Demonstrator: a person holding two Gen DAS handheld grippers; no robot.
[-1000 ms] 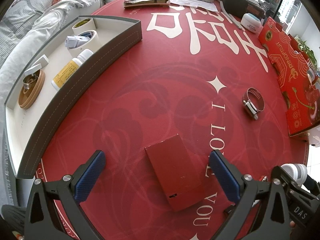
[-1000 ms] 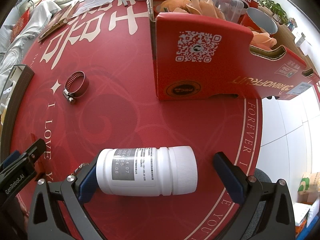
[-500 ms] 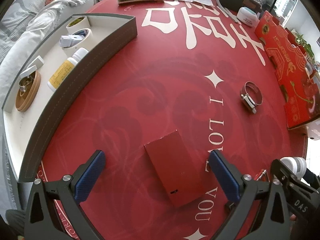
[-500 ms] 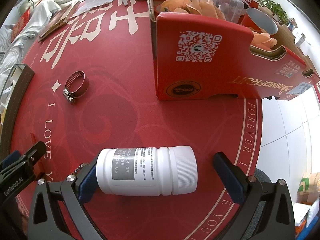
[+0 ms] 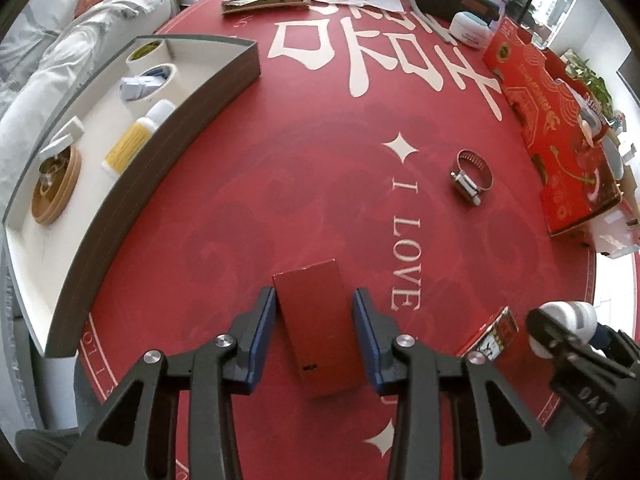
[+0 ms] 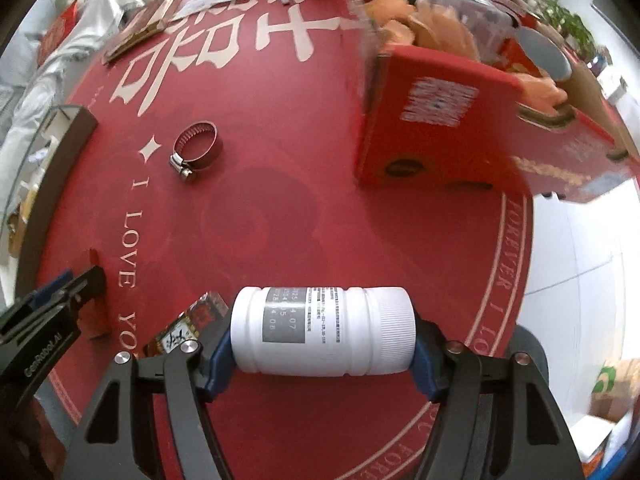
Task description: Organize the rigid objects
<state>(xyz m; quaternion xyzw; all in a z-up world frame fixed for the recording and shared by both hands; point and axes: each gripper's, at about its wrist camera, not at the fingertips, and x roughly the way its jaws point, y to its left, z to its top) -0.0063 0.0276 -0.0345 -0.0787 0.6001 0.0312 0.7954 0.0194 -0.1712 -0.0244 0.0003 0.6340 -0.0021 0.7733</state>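
Red counter (image 5: pixel 328 168) with white lettering under both my grippers. Landmark: the "I LOVE" text (image 5: pixel 404 240).

My left gripper (image 5: pixel 314 336) has its jaws closed in on the long sides of a flat red box (image 5: pixel 320 328), blue pads (image 5: pixel 264 332) right at its edges; contact looks made on both sides but a hairline gap can't be ruled out. Box lies flat on the counter, just left of "LOVE".

My right gripper (image 6: pixel 322 344) is clamped on a white pill bottle (image 6: pixel 322 330), bottle on its side across the jaws, cap toward the right pad. It sits right of the lettering, near the counter's edge. A small printed card (image 6: pixel 184 330) lies just beside the bottle's base.

Farther out, right of the "I": a metal hose clamp (image 5: pixel 470 174) lying loose, well apart from both grippers.

Left of the lettering, well apart: a grey tray (image 5: pixel 132 184) with a white inside, holding a yellow-label bottle (image 5: pixel 136 138), tape rolls (image 5: pixel 148 80) and a wooden disc (image 5: pixel 54 188).

Right of the lettering, beyond the clamp: a red fruit carton (image 6: pixel 440 136), blurred in the right wrist view, orange stuff inside.

Far end: papers and a small white jar (image 5: pixel 470 30).
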